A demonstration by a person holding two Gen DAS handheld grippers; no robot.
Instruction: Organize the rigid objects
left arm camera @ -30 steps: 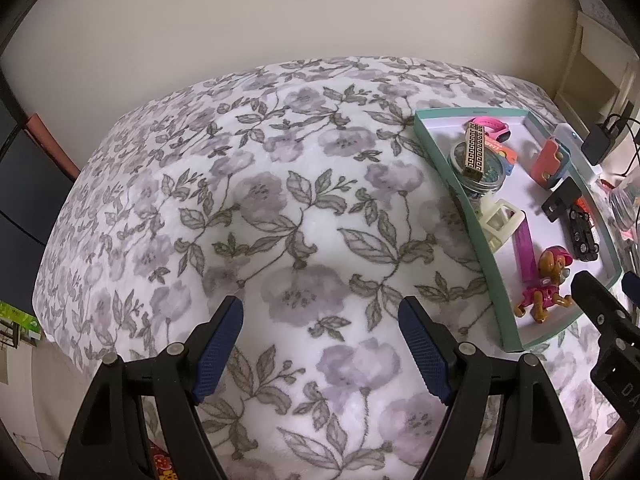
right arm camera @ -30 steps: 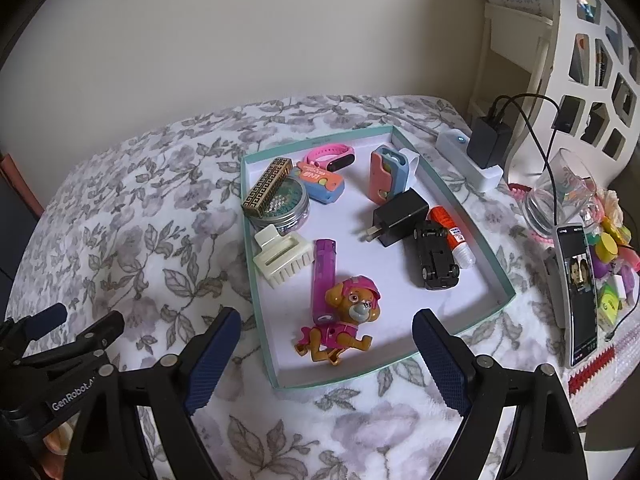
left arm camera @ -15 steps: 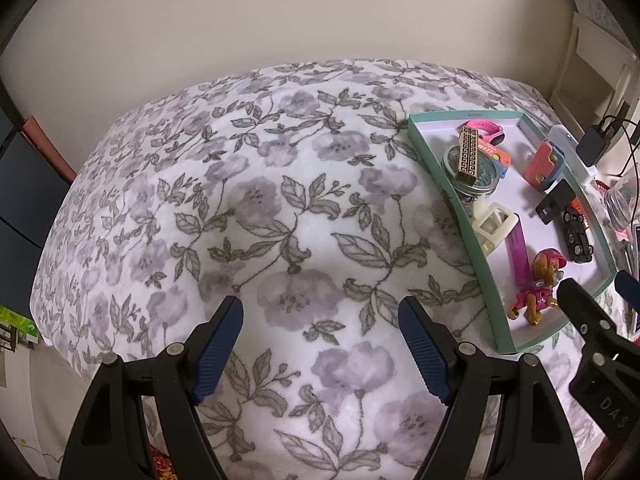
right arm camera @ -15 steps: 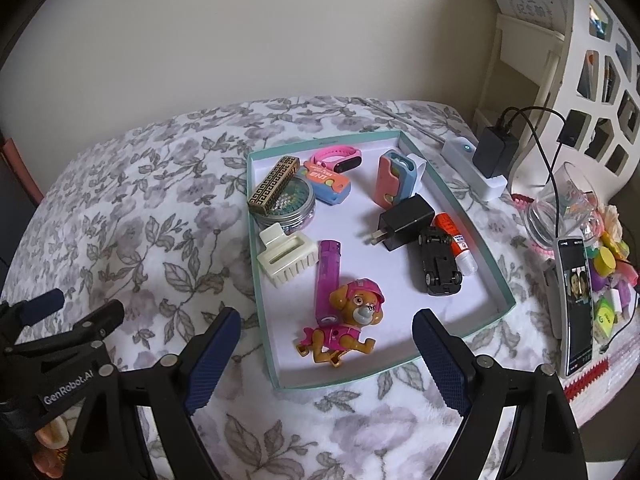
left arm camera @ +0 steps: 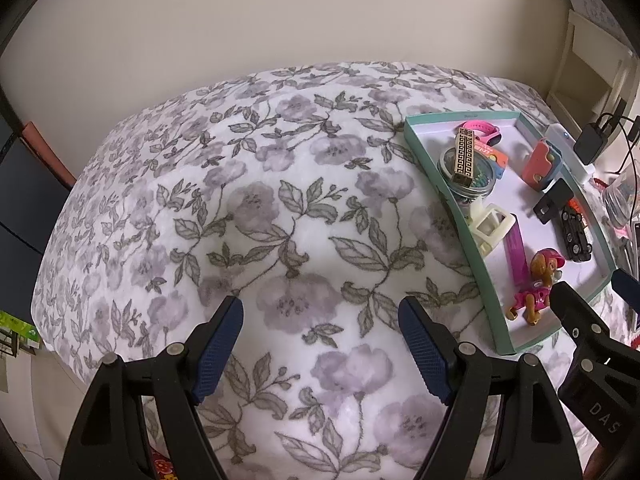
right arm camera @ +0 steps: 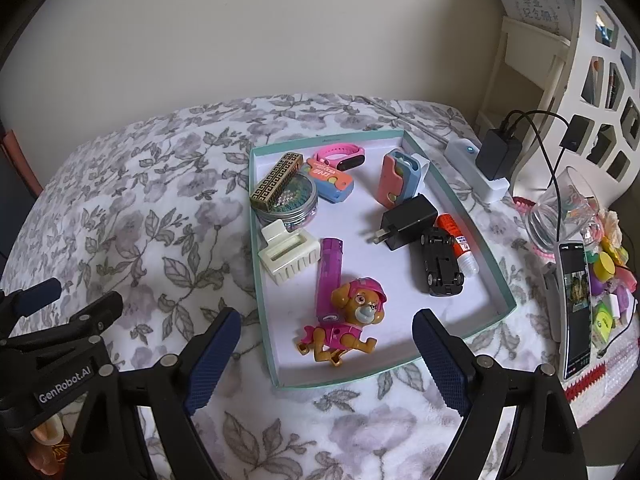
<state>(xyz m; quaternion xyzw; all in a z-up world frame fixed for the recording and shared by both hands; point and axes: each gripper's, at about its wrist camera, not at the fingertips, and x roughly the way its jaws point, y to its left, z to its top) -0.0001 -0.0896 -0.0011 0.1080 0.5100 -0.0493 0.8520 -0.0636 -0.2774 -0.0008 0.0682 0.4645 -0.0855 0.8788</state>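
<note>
A shallow teal-rimmed box [right arm camera: 472,216] [left arm camera: 448,200] lies on a floral cloth and holds small rigid items. Among them are a toy dog in pink [right arm camera: 348,320] [left arm camera: 538,286], a purple lighter [right arm camera: 329,280], a cream hair claw [right arm camera: 290,256] [left arm camera: 492,226], a round tin [right arm camera: 292,200] with a gold patterned bar [right arm camera: 276,182] across it, a black plug adapter [right arm camera: 408,221], a black toy car [right arm camera: 440,266], a glue stick [right arm camera: 458,244], a pink wristband [right arm camera: 340,156] and a pink-and-blue case [right arm camera: 400,176]. My right gripper [right arm camera: 326,356] hovers open over the box's near edge, empty. My left gripper [left arm camera: 320,344] hovers open above bare cloth left of the box.
Right of the box stand a white power strip with a black charger [right arm camera: 498,152], a glass jar [right arm camera: 560,212], an upright phone [right arm camera: 576,308] and colourful small toys [right arm camera: 608,276]. A white shelf unit [right arm camera: 592,60] rises at the far right. The floral cloth [left arm camera: 240,200] spreads leftward.
Both views have shifted only slightly; the box sits a touch lower and further right in the left wrist view. Both grippers stay open and nothing in the box has moved.
</note>
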